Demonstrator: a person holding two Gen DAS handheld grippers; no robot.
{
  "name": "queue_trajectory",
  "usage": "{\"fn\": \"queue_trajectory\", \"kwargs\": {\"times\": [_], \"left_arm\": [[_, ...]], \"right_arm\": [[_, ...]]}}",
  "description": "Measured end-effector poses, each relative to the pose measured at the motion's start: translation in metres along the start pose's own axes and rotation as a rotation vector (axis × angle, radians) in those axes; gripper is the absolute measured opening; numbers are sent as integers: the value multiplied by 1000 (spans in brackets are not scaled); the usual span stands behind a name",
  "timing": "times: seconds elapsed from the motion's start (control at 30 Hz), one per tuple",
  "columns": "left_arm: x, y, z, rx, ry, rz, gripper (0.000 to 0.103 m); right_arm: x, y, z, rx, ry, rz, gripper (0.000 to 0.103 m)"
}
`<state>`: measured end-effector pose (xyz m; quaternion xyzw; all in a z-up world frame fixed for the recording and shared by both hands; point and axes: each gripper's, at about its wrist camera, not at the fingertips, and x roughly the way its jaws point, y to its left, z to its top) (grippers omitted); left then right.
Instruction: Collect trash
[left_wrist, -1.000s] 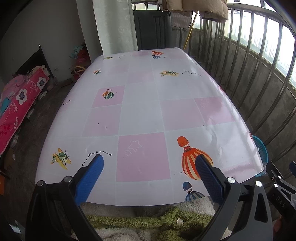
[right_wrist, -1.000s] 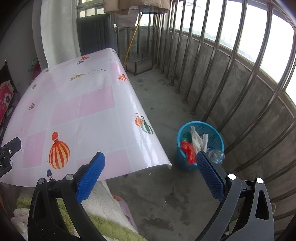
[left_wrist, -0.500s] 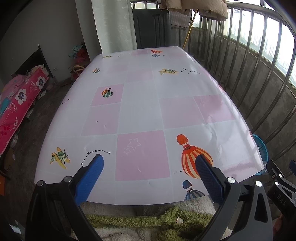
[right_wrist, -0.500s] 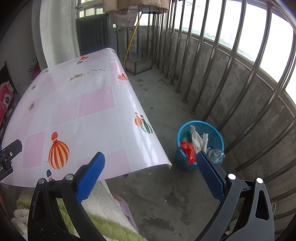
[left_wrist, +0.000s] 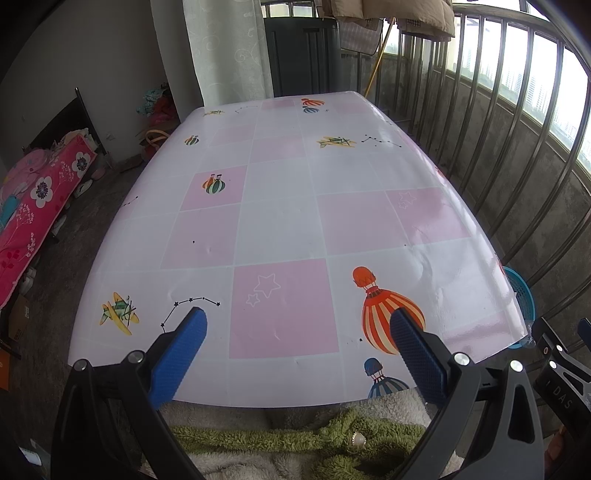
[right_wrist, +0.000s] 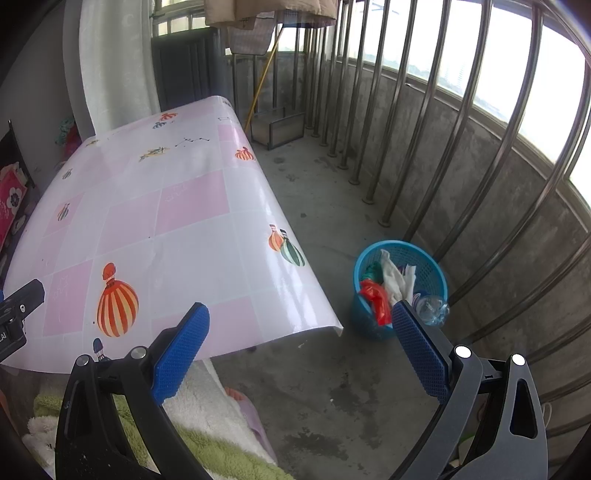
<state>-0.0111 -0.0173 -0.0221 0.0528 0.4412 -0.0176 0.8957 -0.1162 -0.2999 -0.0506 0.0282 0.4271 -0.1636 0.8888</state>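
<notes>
Both your grippers are empty with jaws spread wide. Your left gripper (left_wrist: 297, 332) hangs over the near edge of the table (left_wrist: 280, 221), blue pads (left_wrist: 181, 354) apart, nothing between them. Your right gripper (right_wrist: 301, 332) sits off the table's near right corner, over the concrete floor (right_wrist: 332, 387), pads equally wide, nothing held. Below both, right at the near edge, you get fuzzy white and green fabric (left_wrist: 295, 443), worn by the person I think, can't tell more.

One table, covered by a glossy white and pink checked cloth with balloon and plane prints. Top is bare, no trash on it in either view.

One blue mesh basket (right_wrist: 432, 266) stands on the floor just past the table's near right corner, close to the railing (right_wrist: 461, 129). Trash is all in there: one red plastic bag (right_wrist: 376, 299), one lot of crumpled white paper or tissue (right_wrist: 395, 275), something green (right_wrist: 371, 271), one clear plastic bottle (right_wrist: 432, 306) poking over the rim on the near side. From the left view only a sliver of the basket (left_wrist: 522, 291) shows behind the right edge.

Farther out: a pink flowered cover (left_wrist: 40, 199) left of the table, one white curtain (left_wrist: 225, 48) beyond the far edge, one yellow stick (right_wrist: 264, 74) leaning at the far end of the balcony.
</notes>
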Motion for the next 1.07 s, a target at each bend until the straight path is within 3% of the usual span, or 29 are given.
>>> {"fn": "queue_trajectory", "kwargs": {"times": [1.07], "left_arm": [[2,1,0,3,1,-10,97]], "right_arm": [[0,0,-2,5,2,0,95]]}}
